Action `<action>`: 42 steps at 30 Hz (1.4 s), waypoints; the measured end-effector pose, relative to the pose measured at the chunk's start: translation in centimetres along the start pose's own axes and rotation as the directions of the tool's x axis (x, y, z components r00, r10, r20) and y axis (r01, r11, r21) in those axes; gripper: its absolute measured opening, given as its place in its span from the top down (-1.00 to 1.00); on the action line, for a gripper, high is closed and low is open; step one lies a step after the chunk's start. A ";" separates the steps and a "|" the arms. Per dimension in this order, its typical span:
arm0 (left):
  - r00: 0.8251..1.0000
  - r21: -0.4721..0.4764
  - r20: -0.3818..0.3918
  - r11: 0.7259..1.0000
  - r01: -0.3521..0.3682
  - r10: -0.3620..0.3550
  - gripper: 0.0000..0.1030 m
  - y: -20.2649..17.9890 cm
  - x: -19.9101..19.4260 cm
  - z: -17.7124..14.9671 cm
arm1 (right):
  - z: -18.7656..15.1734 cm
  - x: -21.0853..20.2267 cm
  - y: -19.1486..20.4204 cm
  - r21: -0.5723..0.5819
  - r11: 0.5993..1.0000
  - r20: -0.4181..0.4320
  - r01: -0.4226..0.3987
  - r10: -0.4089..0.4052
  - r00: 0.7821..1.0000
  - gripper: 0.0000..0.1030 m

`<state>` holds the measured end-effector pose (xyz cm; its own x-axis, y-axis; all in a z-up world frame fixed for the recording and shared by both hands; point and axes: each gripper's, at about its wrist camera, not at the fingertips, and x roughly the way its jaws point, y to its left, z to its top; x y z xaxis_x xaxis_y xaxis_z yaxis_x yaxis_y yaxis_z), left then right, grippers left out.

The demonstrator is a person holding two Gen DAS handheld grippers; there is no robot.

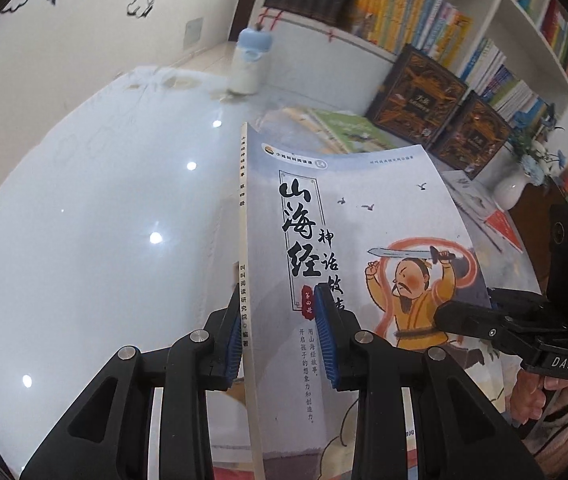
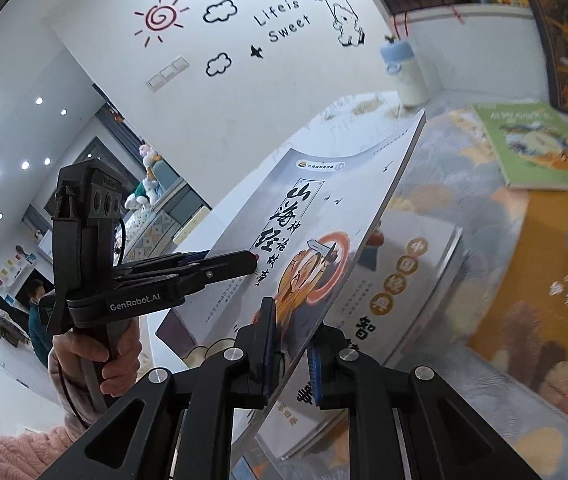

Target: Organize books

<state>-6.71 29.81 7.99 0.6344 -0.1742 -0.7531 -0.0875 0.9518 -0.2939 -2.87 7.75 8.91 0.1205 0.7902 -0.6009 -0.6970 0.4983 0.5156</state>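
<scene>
**Two grippers, one thin paperback: watch the bend**

You've got the pale blue storybook up in the air above the table, clear of the other books, held from both sides. The biggest risk I see from here is the cover buckling or creasing. It's a floppy softcover and it's already curving between the two holds, so if your hands drift apart or twist against each other, that bend turns into a crease or the book pops out of one grip. The left hold is right at the spine edge, which is not much to bite on, so a slip there would leave the whole thing swinging off the right side alone.

Second worry: the landing zone. There's a green book, an orange book and a white-covered book lying flat below on the right, plus a white bottle with a blue cap at the far end of the table. Swing low and a corner could shove that pile around.

Jaws: the left gripper is clenched narrow on the storybook near its spine, blue pads on both faces. The right gripper is squeezed almost fully together on the book's near right edge, gripping it too.
</scene>
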 end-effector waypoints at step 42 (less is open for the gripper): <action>0.985 -0.061 0.033 0.984 -0.166 0.169 0.37 2.7 0.5 -0.6 | -2.2 3.0 -0.1 0.060 0.995 -0.127 0.077 -0.069 0.990 0.23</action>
<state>-7.06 32.18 6.49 0.6358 -0.0028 -0.7719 -0.2386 0.9503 -0.2000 -3.95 9.28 5.72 0.0782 0.7022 -0.7077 -0.6421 0.5784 0.5031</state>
